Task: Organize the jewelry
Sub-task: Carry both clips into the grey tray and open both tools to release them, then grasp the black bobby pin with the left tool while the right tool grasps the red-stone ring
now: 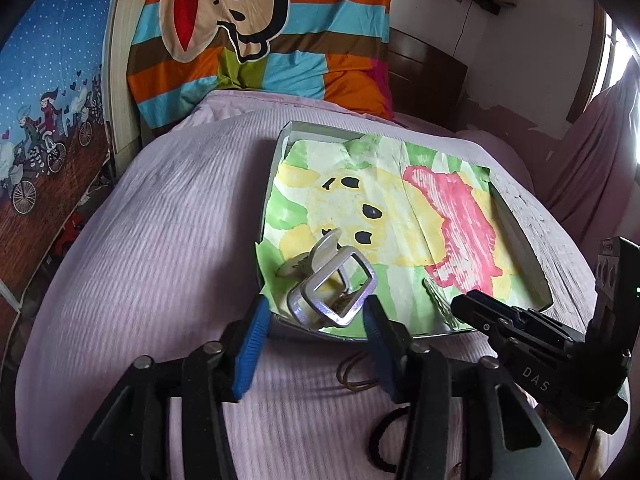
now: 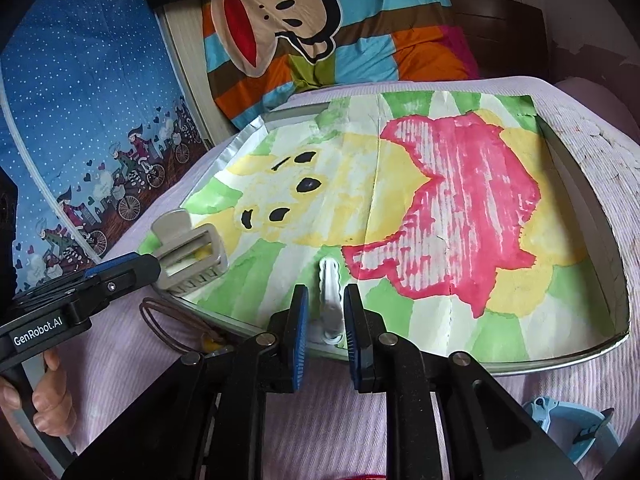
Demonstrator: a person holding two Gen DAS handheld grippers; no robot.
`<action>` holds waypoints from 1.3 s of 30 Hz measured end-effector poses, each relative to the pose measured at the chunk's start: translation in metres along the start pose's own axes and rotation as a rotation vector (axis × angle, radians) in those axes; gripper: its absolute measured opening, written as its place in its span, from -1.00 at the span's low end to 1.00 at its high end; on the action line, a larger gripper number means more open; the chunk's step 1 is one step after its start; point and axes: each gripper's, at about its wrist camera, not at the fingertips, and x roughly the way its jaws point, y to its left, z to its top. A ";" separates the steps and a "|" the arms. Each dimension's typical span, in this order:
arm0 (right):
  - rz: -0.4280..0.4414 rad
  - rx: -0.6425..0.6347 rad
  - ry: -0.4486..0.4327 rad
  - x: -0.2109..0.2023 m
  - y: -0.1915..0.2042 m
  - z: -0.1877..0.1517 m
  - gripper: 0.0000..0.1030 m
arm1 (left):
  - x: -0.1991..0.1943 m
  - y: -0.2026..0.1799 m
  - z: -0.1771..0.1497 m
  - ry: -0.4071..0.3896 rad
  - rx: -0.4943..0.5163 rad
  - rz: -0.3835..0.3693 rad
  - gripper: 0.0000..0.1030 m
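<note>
- Here, in the left wrist view, the left gripper (image 1: 316, 316) stood with its blue pads apart on either side of a silver claw clip (image 1: 332, 284); neither pad pressed on it, and the clip lay at the near left corner of the tray (image 1: 520, 236).
- The right wrist view showed the same clip (image 2: 190, 256) side-on, its teeth down on the paper and one left finger just beside it, which the left view could not show.
- In the right wrist view the right gripper (image 2: 325, 320) had a white hair clip (image 2: 330, 300) between its pads; small gaps showed on both sides, so the jaws were loose around it, not clamped. The hair clip lay on the near edge of the tray.
- From the left view that hair clip was only a faint shape ahead of the right gripper's tip (image 1: 460, 306); whether those jaws were parted could not be told there.
- Both views showed the painted paper (image 1: 400, 216) lining the tray, yellow, pink and green.
- A brown hair tie (image 2: 172, 320) lay on the pink bedcover (image 1: 160, 220) just outside the tray; the left view caught only part of it.
- Only the right view showed a hand (image 2: 48, 392) on the left gripper's handle and a blue container (image 2: 576, 428) at the lower right.
- Only the left view showed a dark hair tie (image 1: 380, 440) near its bottom edge.
- A striped monkey pillow (image 1: 260, 28) lay beyond the tray.
</note>
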 end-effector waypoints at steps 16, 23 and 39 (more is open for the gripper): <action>-0.056 -0.044 -0.371 -0.116 -0.005 -0.054 0.59 | -0.081 -0.008 -0.057 -0.274 0.035 -0.006 0.93; -0.080 -0.105 -0.443 -0.151 0.007 -0.076 0.85 | -0.103 -0.014 -0.079 -0.310 0.085 -0.016 1.00; -0.105 -0.171 -0.338 -0.174 0.003 -0.124 0.91 | -0.109 -0.012 -0.122 -0.225 0.159 -0.050 1.00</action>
